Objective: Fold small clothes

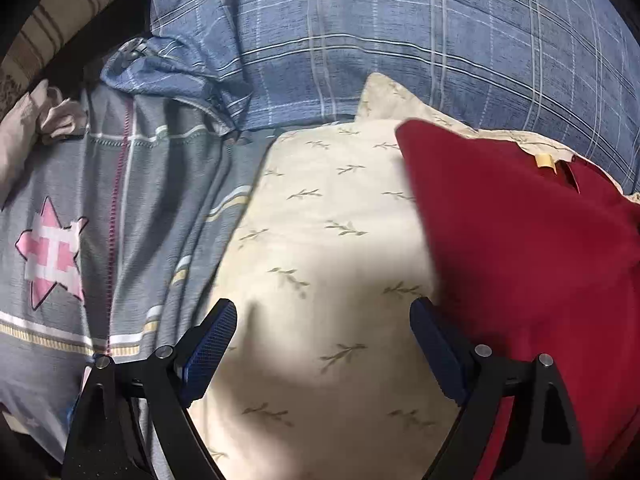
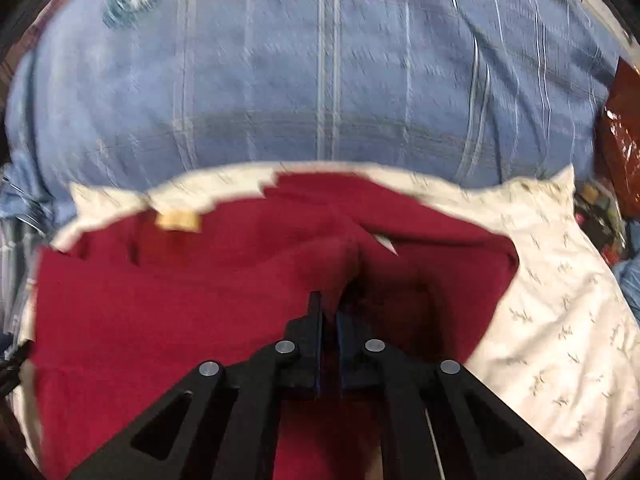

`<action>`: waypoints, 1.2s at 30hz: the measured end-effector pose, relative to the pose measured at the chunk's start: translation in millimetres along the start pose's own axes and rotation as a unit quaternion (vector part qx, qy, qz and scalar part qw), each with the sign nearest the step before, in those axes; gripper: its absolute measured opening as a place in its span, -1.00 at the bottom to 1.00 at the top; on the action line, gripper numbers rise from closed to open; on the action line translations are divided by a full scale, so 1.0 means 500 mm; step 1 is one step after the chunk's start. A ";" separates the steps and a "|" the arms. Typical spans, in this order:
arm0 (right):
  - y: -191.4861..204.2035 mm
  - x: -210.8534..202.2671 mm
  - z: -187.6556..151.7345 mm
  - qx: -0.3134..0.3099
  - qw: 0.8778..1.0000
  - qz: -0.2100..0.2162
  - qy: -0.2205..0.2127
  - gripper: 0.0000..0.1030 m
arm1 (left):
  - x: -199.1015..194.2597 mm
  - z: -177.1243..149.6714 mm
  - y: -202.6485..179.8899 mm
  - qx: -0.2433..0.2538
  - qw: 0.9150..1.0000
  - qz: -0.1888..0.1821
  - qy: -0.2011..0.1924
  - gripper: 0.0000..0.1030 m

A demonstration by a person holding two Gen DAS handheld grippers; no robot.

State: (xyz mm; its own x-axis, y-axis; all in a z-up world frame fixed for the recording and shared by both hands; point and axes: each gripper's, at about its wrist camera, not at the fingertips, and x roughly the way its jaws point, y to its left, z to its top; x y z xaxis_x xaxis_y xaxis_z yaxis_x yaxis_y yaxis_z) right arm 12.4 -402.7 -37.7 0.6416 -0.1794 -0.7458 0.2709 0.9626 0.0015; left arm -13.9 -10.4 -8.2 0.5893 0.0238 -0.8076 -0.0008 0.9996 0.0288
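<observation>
1. On bed, centre: dark red knit garment [image 2: 200,300] spread over cream pillow with green sprig print [image 1: 320,220]; pillow likely serving as flat, raised folding surface.
2. Behind pillow: blue plaid quilt [image 1: 400,40], bunched up. Left of pillow: grey bedsheet with pink star patch [image 1: 52,252], rumpled.
3. Right gripper [image 2: 329,312]: clenched on a fold of the red garment; cloth puckers into a ridge running from the tips, jaws pressed nearly together. Pinch sits well inside the garment rather than at an outer edge, probably to carry one layer across for a fold.
4. Left gripper [image 1: 324,320]: released, fingers spread wide, nothing between them. Hovers over bare pillow just beside garment's left edge; right finger [image 1: 436,344] overlaps that edge in view, contact cannot be told.
5. Small tan label [image 1: 545,160] at garment's far edge, near neckline; marks collar end pointing away from grippers, so hem side sits nearest.
6. Right wrist view motion-blurred; garment edges soft, exact outline unclear.
7. Judgement: fold in progress, early stage. Garment looks open, with only one raised crease.
8. Next move likely needs left gripper to pin or grab the near-left edge so the cloth does not drag while right pulls.
9. Risk: soft pillow gives under load; knit may slide or bunch, skewing the fold line.
</observation>
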 end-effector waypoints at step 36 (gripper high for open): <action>0.495 -0.037 0.039 -0.248 0.925 0.288 -0.032 0.14 | -0.062 -0.003 0.051 -0.090 0.991 -0.021 -0.097 0.71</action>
State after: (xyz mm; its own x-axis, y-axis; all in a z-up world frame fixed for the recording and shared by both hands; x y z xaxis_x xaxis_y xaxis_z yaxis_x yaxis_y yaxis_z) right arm 81.6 -165.0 -10.8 0.6223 0.3951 -0.6758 -0.4805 0.8743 0.0688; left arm -33.6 14.3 16.5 0.7361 -0.0049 -0.6769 -0.1068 0.9866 -0.1233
